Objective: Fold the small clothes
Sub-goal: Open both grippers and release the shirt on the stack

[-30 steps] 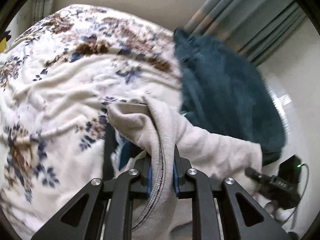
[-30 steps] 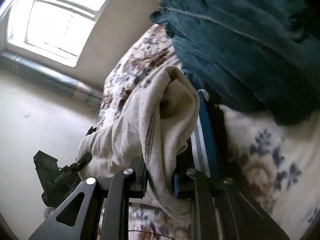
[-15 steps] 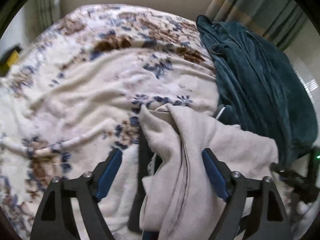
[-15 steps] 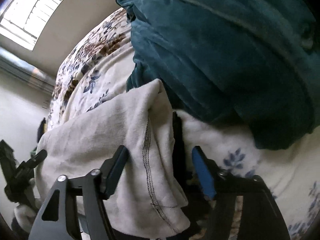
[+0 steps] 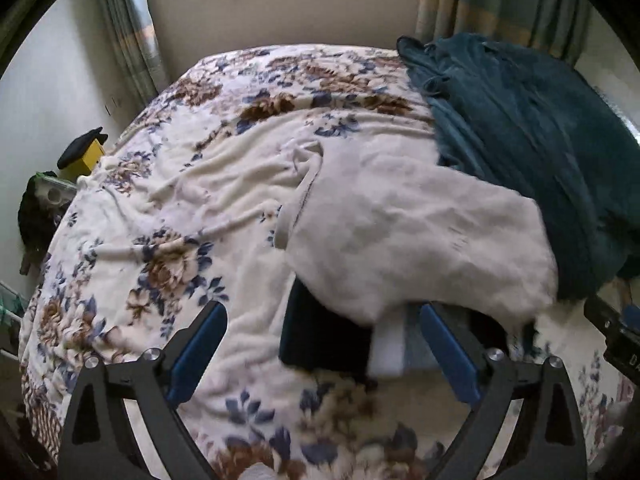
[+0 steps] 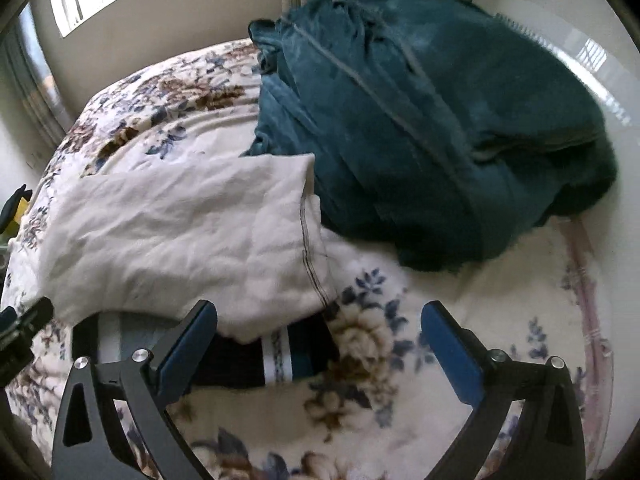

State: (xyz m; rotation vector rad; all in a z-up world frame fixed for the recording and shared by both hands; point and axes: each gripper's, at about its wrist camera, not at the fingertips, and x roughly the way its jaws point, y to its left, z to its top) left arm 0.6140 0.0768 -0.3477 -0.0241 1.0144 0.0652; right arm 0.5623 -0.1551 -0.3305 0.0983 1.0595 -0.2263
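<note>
Nearest the cameras, both claws stand released: the left gripper [image 5: 320, 354] has its blue pads spread wide with nothing between them, and the right gripper [image 6: 320, 354] is spread the same way, empty, over the flowered blanket [image 5: 192, 184]. Just beyond the fingertips lies a dark garment with a white and blue band [image 6: 286, 354], flat on the blanket and half covered; the cream garment [image 5: 404, 232] rests on top of it, doubled over, its stitched hem [image 6: 308, 248] running down the right-hand edge in the right wrist view. It touches the heap of teal clothing [image 6: 420, 120] behind it, which fills the far right part of the bed, with curtains [image 5: 500, 4] and a window beyond. Judged from how it lies, one fold of the cream piece is laid down and the next is due. To do that well, each claw should take a corner or edge of the cream cloth only, not the dark piece beneath, so the pinch wants to be shallow and on the top layers. The two grips should sit level with each other along one edge, so the fold comes over square. Smoothing the wrinkles across the middle first would help the layers lie flat. Lifting low and steering clear of the teal heap should keep the cloth from snagging on it.
</note>
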